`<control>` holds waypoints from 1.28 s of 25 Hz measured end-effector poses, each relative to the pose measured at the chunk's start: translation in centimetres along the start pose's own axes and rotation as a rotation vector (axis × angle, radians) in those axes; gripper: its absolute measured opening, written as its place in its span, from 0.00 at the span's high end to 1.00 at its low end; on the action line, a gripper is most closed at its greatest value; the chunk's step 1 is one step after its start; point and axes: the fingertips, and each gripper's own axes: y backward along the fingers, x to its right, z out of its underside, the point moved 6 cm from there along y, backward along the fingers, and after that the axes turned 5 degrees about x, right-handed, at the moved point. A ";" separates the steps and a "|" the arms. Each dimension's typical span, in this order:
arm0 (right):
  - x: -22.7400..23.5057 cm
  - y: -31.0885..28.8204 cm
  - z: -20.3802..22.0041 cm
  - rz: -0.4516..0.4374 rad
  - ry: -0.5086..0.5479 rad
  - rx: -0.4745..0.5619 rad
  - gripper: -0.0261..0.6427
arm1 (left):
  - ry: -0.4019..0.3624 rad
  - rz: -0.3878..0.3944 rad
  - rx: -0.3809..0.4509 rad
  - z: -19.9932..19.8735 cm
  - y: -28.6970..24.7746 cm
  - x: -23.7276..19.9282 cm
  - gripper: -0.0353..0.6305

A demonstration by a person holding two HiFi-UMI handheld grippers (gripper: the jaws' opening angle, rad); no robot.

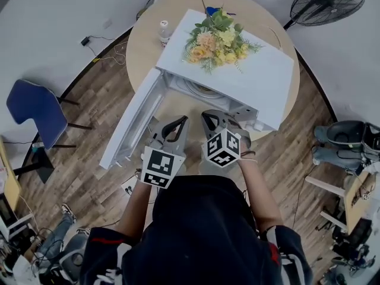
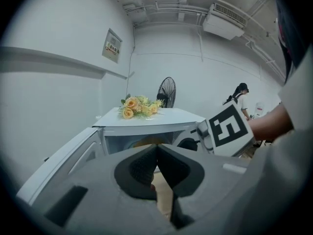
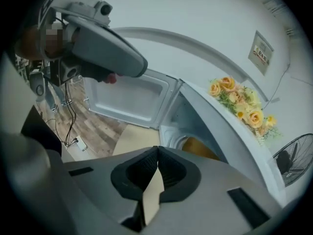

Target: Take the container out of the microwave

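Observation:
A white microwave stands on a round wooden table, its door swung wide open to the left. Inside the cavity sits an orange-yellow container, partly hidden by the cavity wall; the left gripper view shows the container just past the jaw tips. Both grippers hover in front of the opening, outside it. My left gripper is shut with nothing in it, tips meeting. Beside it, my right gripper is also shut and empty.
A bunch of yellow flowers lies on the microwave's top. A small bottle stands on the table behind the door. A blue chair is at the left, a floor fan at the back right, cables on the floor.

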 end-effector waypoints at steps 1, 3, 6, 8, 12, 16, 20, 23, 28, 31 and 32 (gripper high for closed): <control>-0.2 -0.6 0.3 -0.009 0.000 -0.013 0.95 | 0.001 0.002 -0.003 0.2 0.0 0.0 0.93; -0.4 -1.6 0.8 -0.012 0.007 -0.035 0.95 | 0.005 0.004 -0.009 0.5 0.0 -0.1 0.93; -0.2 -2.9 1.4 0.001 0.043 -0.075 0.95 | 0.006 0.001 -0.020 1.1 0.0 -0.3 0.93; -0.1 -3.8 2.0 -0.008 0.058 -0.111 0.95 | 0.007 0.001 -0.027 1.4 0.1 -0.3 0.93; 0.2 -5.4 2.8 -0.012 0.071 -0.154 0.92 | 0.003 -0.002 -0.038 1.8 0.1 -0.5 0.93; 0.9 -6.7 3.1 0.016 0.073 -0.166 0.78 | 0.016 -0.006 -0.044 2.1 0.2 -0.9 0.93; 1.8 -7.9 3.4 0.052 0.119 -0.200 0.62 | 0.019 -0.013 -0.054 2.3 0.1 -1.3 0.93; 2.5 -8.7 3.7 0.079 0.146 -0.219 0.56 | 0.019 -0.013 -0.059 2.4 0.0 -1.4 0.93; 3.4 -9.6 3.7 0.103 0.155 -0.227 0.54 | 0.012 -0.019 -0.062 2.4 0.0 -1.7 0.93; 3.5 -10.2 3.5 0.094 0.165 -0.227 0.54 | 0.016 -0.027 -0.063 2.5 0.2 -1.9 0.93; 3.5 -10.4 3.5 0.091 0.165 -0.229 0.54 | 0.017 -0.029 -0.063 2.6 0.2 -2.0 0.93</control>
